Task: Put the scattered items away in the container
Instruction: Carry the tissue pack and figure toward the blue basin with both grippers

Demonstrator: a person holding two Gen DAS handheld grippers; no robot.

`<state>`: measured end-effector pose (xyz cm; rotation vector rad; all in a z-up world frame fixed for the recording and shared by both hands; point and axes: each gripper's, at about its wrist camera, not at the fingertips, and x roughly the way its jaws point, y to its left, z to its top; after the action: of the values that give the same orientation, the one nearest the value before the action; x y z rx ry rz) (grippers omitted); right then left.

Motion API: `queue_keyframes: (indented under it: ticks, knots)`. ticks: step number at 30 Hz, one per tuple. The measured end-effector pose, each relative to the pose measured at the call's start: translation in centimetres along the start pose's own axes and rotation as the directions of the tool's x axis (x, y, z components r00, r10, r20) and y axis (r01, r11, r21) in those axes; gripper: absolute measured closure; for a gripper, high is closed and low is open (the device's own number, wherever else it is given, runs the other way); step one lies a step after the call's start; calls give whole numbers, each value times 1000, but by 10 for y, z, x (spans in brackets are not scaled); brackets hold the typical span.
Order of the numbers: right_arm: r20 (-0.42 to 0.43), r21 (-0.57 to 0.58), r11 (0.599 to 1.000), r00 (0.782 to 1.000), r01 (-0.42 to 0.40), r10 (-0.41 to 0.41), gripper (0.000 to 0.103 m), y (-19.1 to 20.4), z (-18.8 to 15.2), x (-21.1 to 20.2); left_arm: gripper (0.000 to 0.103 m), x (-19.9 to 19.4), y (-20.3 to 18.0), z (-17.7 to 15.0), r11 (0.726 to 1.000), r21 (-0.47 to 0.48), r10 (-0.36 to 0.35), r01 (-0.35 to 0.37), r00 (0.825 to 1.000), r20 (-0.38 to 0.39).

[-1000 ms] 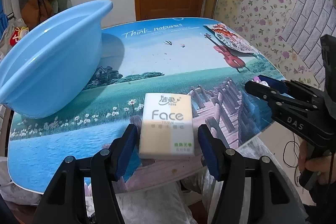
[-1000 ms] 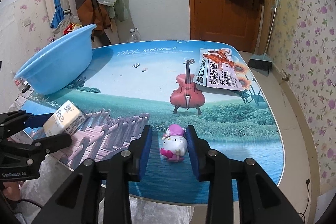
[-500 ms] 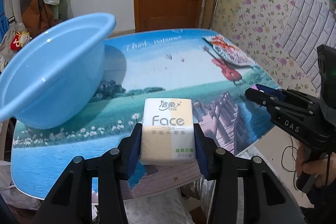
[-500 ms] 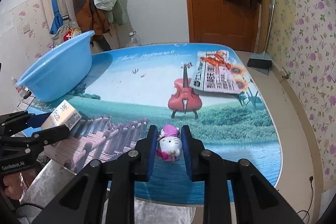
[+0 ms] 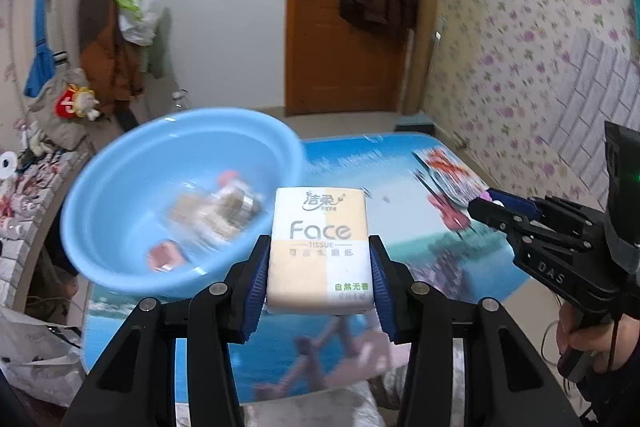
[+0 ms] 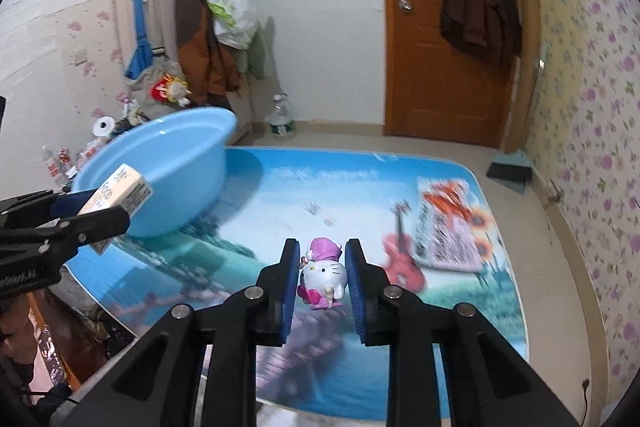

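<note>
While a few blurred items already lie inside the round light-blue plastic basin (image 5: 132,195), the left gripper (image 5: 320,267) clamps a white-and-cream tissue pack (image 5: 320,247) and the right gripper (image 6: 322,275) a small pink-and-white cat figurine (image 6: 322,279), both lifted clear of the worktop (image 6: 280,195), neither deposited yet.

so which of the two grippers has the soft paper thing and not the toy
The left gripper: its blue pads clamp the white and cream Face tissue pack. The right gripper holds the small white cat figure with the pink bow.
</note>
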<state>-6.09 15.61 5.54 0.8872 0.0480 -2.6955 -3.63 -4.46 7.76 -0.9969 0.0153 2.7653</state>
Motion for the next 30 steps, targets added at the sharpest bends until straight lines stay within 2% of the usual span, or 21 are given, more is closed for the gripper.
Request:
queue_keyframes:
  ticks: [8, 17, 25, 30]
  knots:
    - [60, -97, 990, 993, -98, 104, 78, 62, 48, 9, 59, -18, 64, 17, 991, -77, 112, -107, 992, 60]
    - [67, -166, 964, 973, -209, 223, 78, 136, 82, 41, 59, -21, 117, 23, 976, -142, 178, -167, 982, 69]
    - [67, -121, 968, 971, -221, 230, 78, 162, 85, 64, 59, -14, 138, 13, 960, -208, 204, -187, 977, 66]
    - [43, -120, 971, 976, -209, 215, 78, 167, 82, 75, 59, -7, 139, 10, 962, -199, 198, -185, 979, 46]
